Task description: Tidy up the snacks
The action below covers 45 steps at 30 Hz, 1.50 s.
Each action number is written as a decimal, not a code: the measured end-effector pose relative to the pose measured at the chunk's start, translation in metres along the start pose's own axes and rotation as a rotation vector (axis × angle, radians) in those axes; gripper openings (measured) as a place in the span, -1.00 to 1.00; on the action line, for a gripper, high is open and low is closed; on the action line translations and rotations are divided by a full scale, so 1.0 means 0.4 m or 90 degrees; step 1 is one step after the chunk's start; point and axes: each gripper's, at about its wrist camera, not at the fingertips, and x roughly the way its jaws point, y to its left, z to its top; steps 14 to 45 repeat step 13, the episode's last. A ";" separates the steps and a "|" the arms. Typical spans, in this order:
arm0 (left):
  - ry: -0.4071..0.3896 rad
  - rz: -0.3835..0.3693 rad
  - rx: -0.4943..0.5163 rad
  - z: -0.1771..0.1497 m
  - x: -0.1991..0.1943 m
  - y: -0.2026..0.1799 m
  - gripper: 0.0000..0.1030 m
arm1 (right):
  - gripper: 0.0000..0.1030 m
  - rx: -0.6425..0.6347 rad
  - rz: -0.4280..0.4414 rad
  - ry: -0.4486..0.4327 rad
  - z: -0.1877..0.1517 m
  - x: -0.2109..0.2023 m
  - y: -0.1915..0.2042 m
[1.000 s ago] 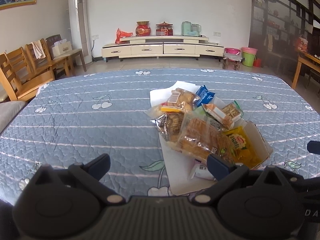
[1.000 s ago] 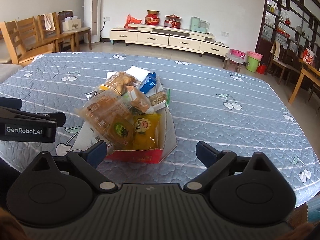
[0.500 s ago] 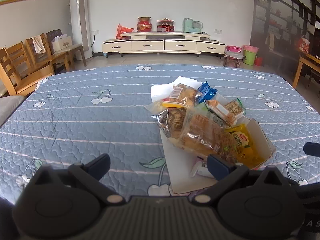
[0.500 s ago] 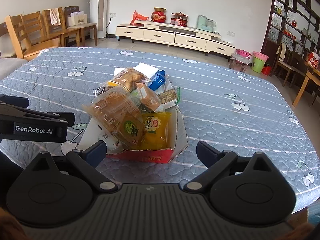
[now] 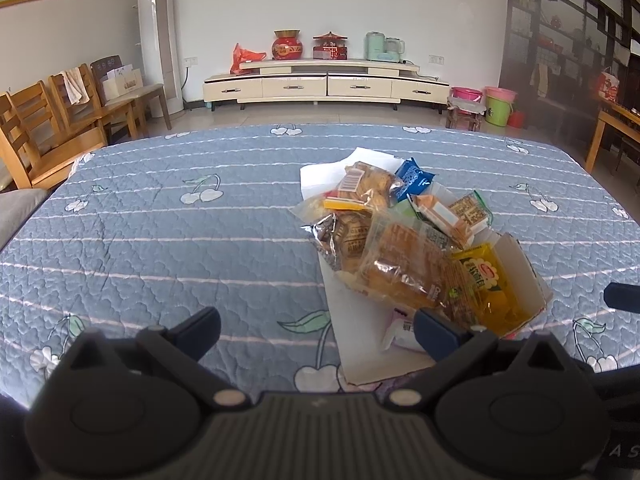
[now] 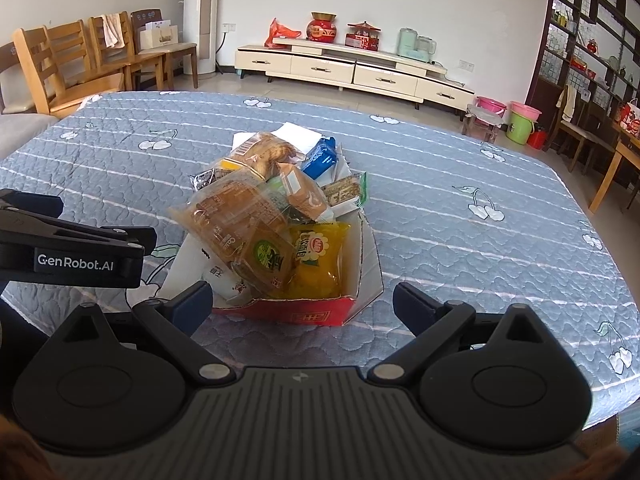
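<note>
Across the blue quilted cherry-print worktop (image 6: 440,220), the heaped snack packets spilling from a red-fronted white cardboard box (image 6: 304,314) lie dead ahead of the empty, spread right gripper (image 6: 302,296), nearer than the likewise spread left gripper (image 5: 316,326), offset leftward.

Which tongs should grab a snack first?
Probably the right tongs: open, with the snack box straight between the tips. The left tongs mostly face bare tablecloth, snacks off to their side.

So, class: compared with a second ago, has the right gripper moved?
Yes. The right gripper has moved closer to the snack box, which looks larger and nearer against the TV cabinet.
</note>
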 end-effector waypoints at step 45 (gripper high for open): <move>-0.009 -0.010 0.009 0.000 -0.005 -0.001 0.98 | 1.00 -0.005 0.001 0.001 0.002 0.001 0.002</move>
